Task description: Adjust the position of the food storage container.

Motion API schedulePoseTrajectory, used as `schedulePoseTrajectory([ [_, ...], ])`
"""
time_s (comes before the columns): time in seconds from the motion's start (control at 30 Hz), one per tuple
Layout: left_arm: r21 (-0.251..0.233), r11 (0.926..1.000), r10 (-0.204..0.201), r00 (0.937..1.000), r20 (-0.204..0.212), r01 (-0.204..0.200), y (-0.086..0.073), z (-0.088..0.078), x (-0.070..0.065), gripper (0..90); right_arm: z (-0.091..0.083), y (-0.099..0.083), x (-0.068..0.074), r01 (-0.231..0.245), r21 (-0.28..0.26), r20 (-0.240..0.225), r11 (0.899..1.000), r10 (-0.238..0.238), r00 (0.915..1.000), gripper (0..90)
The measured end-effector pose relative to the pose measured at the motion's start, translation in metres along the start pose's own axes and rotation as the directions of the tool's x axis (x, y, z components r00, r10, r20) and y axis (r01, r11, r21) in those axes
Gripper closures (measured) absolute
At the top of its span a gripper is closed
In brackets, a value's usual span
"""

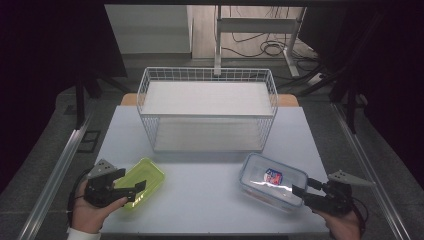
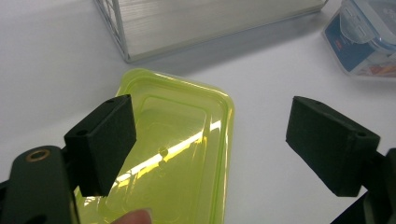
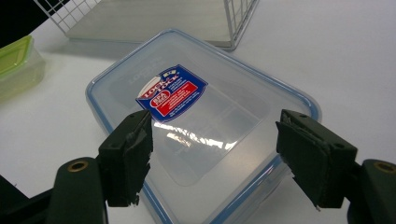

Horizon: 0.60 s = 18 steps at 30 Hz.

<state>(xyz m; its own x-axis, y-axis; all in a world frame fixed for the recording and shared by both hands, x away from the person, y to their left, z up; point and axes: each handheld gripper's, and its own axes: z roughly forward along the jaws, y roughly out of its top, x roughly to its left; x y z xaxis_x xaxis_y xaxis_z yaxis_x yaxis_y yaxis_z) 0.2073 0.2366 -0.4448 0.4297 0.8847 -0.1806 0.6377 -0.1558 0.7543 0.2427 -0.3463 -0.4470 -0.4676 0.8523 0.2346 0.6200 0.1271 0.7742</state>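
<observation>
Pale grey, the table [image 1: 200,195] carries two lidded boxes near its front edge and a wire basket [image 1: 207,107] farther back. At front left lies the green box [image 1: 142,181], its lid on; in the left gripper view it [image 2: 177,149] sits partly between the jaws, one pad over its near corner and the other out over bare table, neither pressing. So the left gripper [image 1: 131,189] is open and holds nothing. At front right lies the clear box [image 1: 272,180] with a blue rim and a red-and-blue label; in the right gripper view it [image 3: 201,121] lies below and ahead of jaws spread wide, the pads hanging over its near end without closing on it. The right gripper [image 1: 301,192] is likewise open and empty. Both hands appear poised to pick a box each, probably for the basket, which stands empty just behind them. To grip well, each gripper likely needs to straddle a short side or a corner, with one pad above the lid and one below the rim, then close firmly; the smooth plastic could slip, and the left jaws look off-centre and may want shifting toward the box first.
</observation>
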Motion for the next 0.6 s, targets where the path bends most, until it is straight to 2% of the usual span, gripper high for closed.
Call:
schedulePoseTrajectory([
  [0.17, -0.001, 1.0, -0.004, 1.0, -0.001, 0.004, 0.0008, 0.0004, 0.0016, 15.8, -0.0025, -0.0009, -0.0024, -0.01, 0.002, 0.005, 1.0, 0.01, 0.9999, 27.9],
  [0.3, 0.0, 1.0, -0.001, 1.0, 0.004, 0.001, 0.0016, 0.0012, 0.0006, 15.6, -0.0054, -0.0026, -0.0038, -0.022, 0.008, 0.029, 1.0, 0.022, 0.9993, 28.2],
  [0.6, -0.002, 1.0, -0.009, 0.9999, 0.009, 0.009, 0.0019, 0.0015, 0.0028, 15.1, -0.0085, -0.003, -0.0091, -0.039, 0.007, 0.025, 0.999, 0.039, 0.9989, 32.1],
])
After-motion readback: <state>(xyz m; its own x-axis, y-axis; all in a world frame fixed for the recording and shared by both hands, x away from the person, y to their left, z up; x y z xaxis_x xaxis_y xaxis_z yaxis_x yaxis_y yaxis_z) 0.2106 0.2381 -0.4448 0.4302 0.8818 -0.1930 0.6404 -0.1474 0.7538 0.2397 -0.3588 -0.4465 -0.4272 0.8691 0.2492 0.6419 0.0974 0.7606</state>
